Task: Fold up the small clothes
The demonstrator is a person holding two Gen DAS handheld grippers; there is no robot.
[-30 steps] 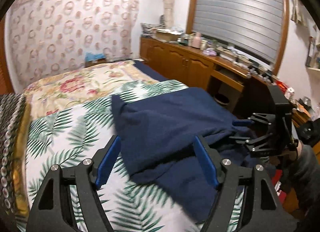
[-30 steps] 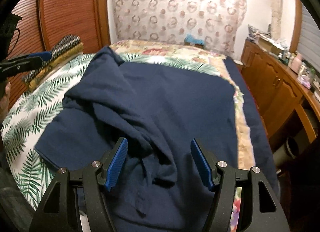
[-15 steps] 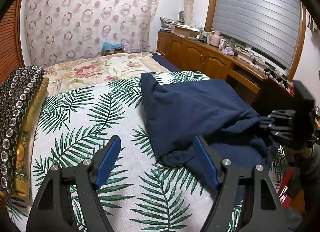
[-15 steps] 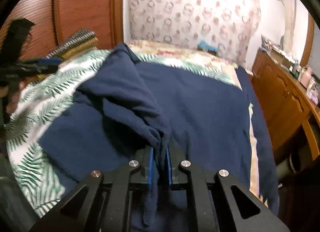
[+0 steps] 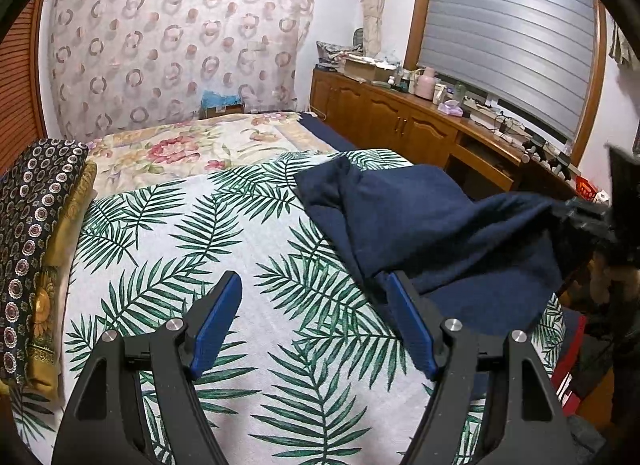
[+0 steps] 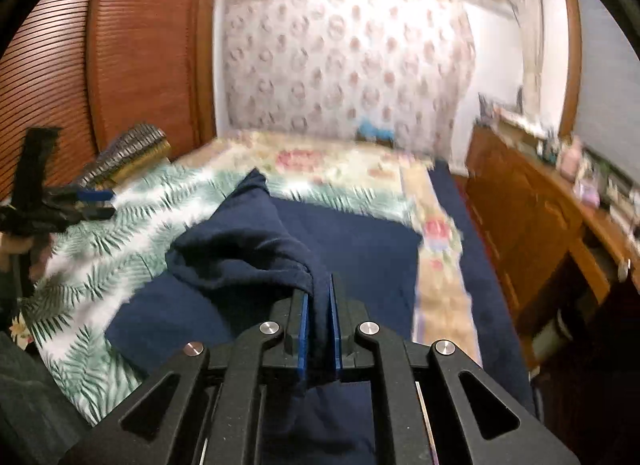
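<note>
A navy blue garment (image 5: 432, 225) lies rumpled on the palm-leaf bedspread (image 5: 224, 249). My right gripper (image 6: 318, 305) is shut on a bunched fold of the garment (image 6: 248, 253) and lifts it off the bed; it shows at the right edge of the left wrist view (image 5: 588, 221). My left gripper (image 5: 316, 297) is open and empty, above the bedspread just left of the garment's near edge. It shows at the left of the right wrist view (image 6: 94, 203).
A folded patterned quilt stack (image 5: 36, 249) lies along the left side of the bed. A floral cover (image 5: 192, 149) lies at the far end. A wooden cabinet (image 5: 404, 129) with clutter runs along the right wall. A slatted wooden wardrobe (image 6: 100, 65) stands left.
My right gripper closed on a fold of the navy garment and has raised it. My left gripper has drawn back to the left, off the garment, staying open.
</note>
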